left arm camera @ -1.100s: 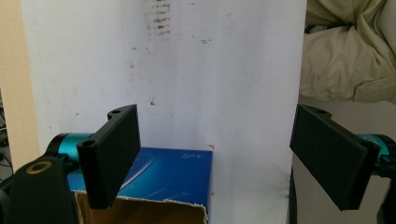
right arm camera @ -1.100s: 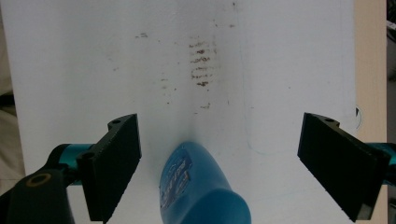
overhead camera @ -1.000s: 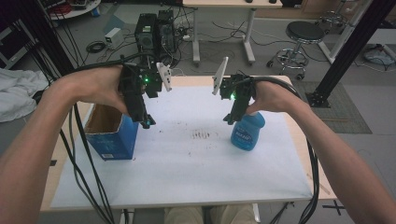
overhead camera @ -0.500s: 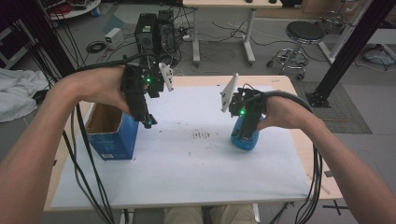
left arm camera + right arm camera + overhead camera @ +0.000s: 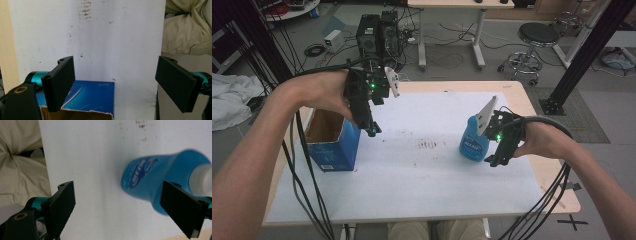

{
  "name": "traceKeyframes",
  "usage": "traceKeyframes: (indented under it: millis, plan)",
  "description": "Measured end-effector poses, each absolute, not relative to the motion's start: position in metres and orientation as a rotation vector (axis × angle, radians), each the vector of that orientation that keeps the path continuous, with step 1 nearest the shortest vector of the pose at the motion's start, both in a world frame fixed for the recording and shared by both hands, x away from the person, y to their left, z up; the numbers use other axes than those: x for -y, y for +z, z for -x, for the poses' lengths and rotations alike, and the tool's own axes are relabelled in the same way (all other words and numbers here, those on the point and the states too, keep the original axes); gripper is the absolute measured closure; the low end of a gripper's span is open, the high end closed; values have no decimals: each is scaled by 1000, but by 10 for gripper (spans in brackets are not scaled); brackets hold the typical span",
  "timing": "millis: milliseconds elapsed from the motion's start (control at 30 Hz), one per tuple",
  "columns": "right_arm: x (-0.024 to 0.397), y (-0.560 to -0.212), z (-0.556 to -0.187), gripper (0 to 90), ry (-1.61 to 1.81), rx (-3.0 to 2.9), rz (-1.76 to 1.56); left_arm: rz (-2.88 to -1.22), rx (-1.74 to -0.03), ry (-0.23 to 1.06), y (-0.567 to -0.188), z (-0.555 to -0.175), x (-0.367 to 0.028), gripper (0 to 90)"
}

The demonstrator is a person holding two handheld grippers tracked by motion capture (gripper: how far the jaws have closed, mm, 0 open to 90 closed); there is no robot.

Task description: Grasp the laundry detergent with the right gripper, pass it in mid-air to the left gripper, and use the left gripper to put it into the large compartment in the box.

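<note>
While hovering over the white sheet (image 5: 412, 165) | right gripper (image 5: 494, 161) spread wide — just beside upright blue bottle (image 5: 474, 140), not pinching | left gripper (image 5: 373, 131) spread — above open blue box (image 5: 332, 150).

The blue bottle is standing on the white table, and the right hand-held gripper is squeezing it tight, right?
Not quite. The blue bottle stands on the white table, but the right hand-held gripper is open beside it, not squeezing. The right gripper view shows its jaws spread wide.

Both arms outstretched, left gripper (image 5: 373, 131) and right gripper (image 5: 493, 161) wide-jawed, pointing down.
</note>
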State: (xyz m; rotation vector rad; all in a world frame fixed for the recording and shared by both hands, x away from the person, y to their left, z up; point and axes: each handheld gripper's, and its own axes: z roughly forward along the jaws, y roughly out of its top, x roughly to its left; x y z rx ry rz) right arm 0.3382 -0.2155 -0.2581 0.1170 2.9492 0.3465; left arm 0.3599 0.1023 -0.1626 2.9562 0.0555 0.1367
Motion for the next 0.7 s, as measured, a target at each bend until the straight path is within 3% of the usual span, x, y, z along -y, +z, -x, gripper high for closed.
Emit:
traceKeyframes:
  millis: [433, 700]
  plan:
    - [253, -271, -350, 124, 268, -2928, -367, -2956, -54, 131, -163, -359, -103, 163]
    - [269, -285, -363, 124, 416, -2849, -640, -2956, -52, 121, -166, -360, -103, 163]
